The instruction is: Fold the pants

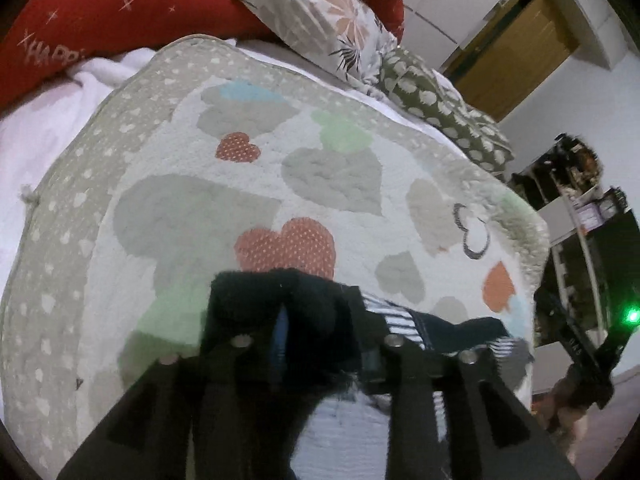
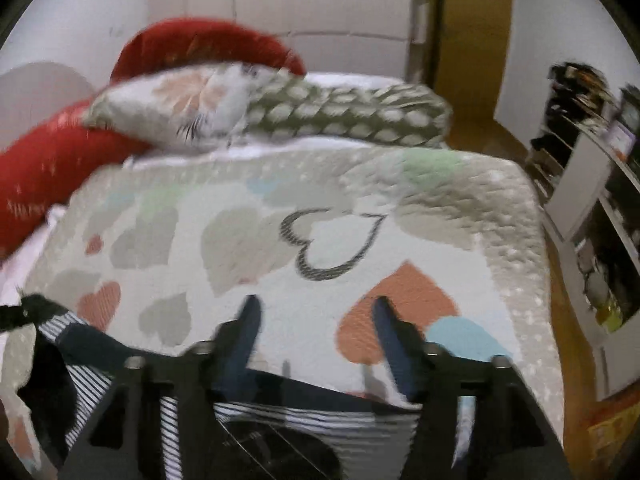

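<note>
The pants (image 1: 452,330) are dark navy with a black-and-white striped band. They lie on a heart-patterned quilt (image 1: 240,184) on a bed. My left gripper (image 1: 316,312) is shut on a bunched dark fold of the pants, lifted just above the quilt. In the right wrist view the pants (image 2: 280,412) lie under and in front of my right gripper (image 2: 316,320), whose fingers are spread apart and empty above the quilt (image 2: 320,240). The left gripper (image 2: 24,312) shows at the far left there.
Red cushions (image 1: 100,12), a floral pillow (image 1: 320,20) and a green patterned pillow (image 1: 440,116) lie at the head of the bed. A doorway (image 2: 472,40) and cluttered shelves (image 2: 592,184) stand to the right. The bed edge (image 2: 532,280) drops off at the right.
</note>
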The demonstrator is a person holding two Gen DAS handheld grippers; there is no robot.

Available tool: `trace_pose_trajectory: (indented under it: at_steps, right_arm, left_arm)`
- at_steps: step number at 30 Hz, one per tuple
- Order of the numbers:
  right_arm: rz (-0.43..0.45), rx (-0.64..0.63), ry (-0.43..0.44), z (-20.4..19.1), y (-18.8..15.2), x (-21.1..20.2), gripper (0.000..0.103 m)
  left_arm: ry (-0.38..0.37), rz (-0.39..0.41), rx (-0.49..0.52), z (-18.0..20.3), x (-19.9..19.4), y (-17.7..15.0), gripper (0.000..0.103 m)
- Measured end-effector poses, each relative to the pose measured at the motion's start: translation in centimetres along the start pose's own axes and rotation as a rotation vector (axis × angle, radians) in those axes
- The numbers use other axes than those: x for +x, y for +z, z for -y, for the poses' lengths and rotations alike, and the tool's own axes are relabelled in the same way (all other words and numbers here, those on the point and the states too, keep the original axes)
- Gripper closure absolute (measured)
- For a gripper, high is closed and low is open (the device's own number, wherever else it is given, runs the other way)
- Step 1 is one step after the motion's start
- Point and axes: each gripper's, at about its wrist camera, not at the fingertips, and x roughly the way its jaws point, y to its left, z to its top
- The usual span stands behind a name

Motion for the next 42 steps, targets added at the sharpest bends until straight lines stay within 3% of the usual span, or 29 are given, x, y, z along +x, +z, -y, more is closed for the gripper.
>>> trace_pose_trajectory:
  at_steps: [2, 4, 7, 10, 18, 23, 24, 25, 26, 27, 38, 42]
  right_arm:
    - [0.001, 0.013, 0.017, 1.3, -1.1, -1.6, 0.037]
    - [-0.004, 0.017, 0.026, 2.4, -2.8, -3.0, 0.037]
    - [-0.021, 0.042, 0.052, 4.2, -5.8, -4.9, 0.037]
    - [-0.037, 0.107, 0.102, 6.5, -9.2, -6.9, 0.037]
    - [-0.093, 0.266, 0.191, 9.6, -17.8, -8.7, 0.035]
    - [-0.133, 0.330, 0.226, 8.7, -19.8, -6.5, 0.035]
    - [-0.128, 0.323, 0.220, 8.3, -19.8, -6.2, 0.035]
    - [-0.118, 0.309, 0.205, 7.8, -19.8, -6.0, 0.037]
    - [-0.112, 0.300, 0.199, 7.5, -19.8, -5.9, 0.062]
    - [-0.115, 0.297, 0.207, 7.4, -19.7, -5.7, 0.083]
    - [-0.103, 0.381, 0.379, 7.3, -20.8, -9.7, 0.085]
    - [-0.102, 0.352, 0.388, 6.2, -22.2, -11.3, 0.085]
  left_arm:
    - [0.004, 0.038, -0.002, -0.6, -1.8, -1.0, 0.043]
    - [0.026, 0.085, -0.001, -1.2, -3.5, -1.5, 0.036]
    - [0.028, 0.111, -0.036, -3.0, -5.6, -1.7, 0.035]
    - [0.008, 0.129, -0.088, -5.1, -7.0, -3.0, 0.023]
    - [-0.049, -0.024, -0.039, -5.6, -2.3, -11.3, 0.021]
    - [-0.053, -0.050, -0.039, -3.4, 0.4, -12.9, 0.021]
    - [-0.026, -0.055, -0.024, -2.7, 0.7, -12.9, 0.023]
    - [0.003, -0.062, 0.002, -2.0, 1.0, -12.8, 0.058]
    - [0.025, -0.084, 0.030, -1.3, 1.3, -12.7, 0.096]
    - [0.032, -0.098, 0.028, -1.3, 1.3, -12.8, 0.095]
    - [0.034, 0.036, -0.016, -3.7, -7.5, -16.8, 0.095]
    - [0.071, 0.020, -0.027, -4.2, -7.7, -19.1, 0.092]
